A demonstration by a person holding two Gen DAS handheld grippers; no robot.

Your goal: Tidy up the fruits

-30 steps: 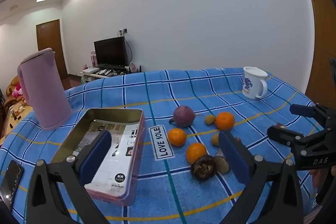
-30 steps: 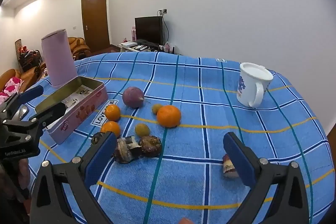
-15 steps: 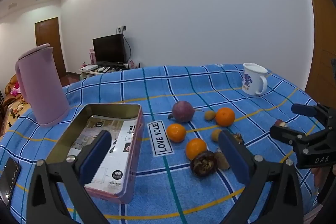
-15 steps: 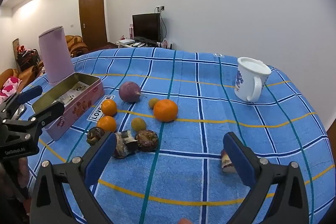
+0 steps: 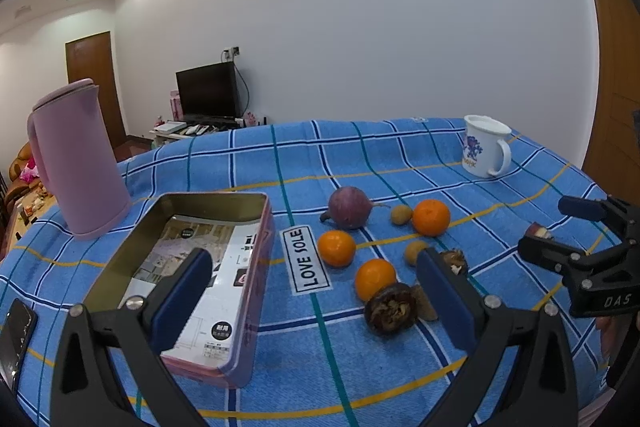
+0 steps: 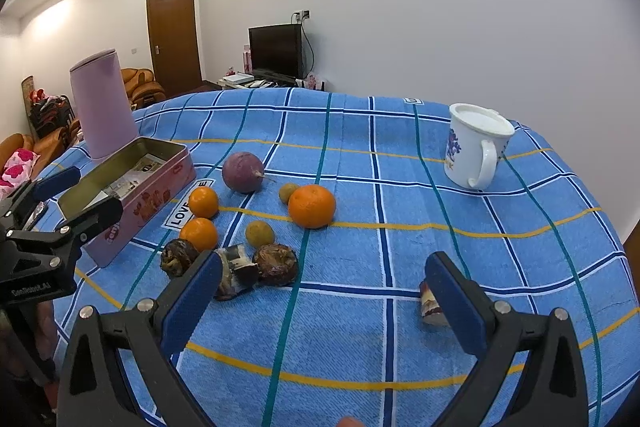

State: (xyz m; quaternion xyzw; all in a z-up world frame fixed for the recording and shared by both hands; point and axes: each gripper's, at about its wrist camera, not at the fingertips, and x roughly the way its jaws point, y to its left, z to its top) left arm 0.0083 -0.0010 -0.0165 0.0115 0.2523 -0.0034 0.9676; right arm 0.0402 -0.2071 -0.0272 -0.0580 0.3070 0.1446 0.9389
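Facing your fruits (image 6: 256, 223) clustered mid-table beside pink tin (image 5: 208, 267): three oranges, purple round fruit (image 6: 243, 172), small yellow-green ones, dark shrivelled ones; your right pad (image 6: 192, 303) hides part of cut piece (image 6: 234, 273); lone scrap (image 6: 430, 305) half behind other pad, kind unclear; both your tongs, left gripper (image 5: 316, 301) and right gripper (image 6: 320, 303), spread wide, empty; blue checked cloth (image 6: 400, 187); white walls, TV (image 5: 208, 91), door; pink jug (image 5: 76, 163) behind tin, mug (image 6: 474, 147) far right, phone (image 5: 16, 331) cut off at left edge.

Three oranges (image 6: 311, 206), a purple round fruit (image 6: 242, 172) and small yellow-green ones (image 6: 259, 233) clustered mid-frame. Dark, split-open fruits (image 6: 277, 263) just below. Open pink tin (image 6: 132, 183) at left.
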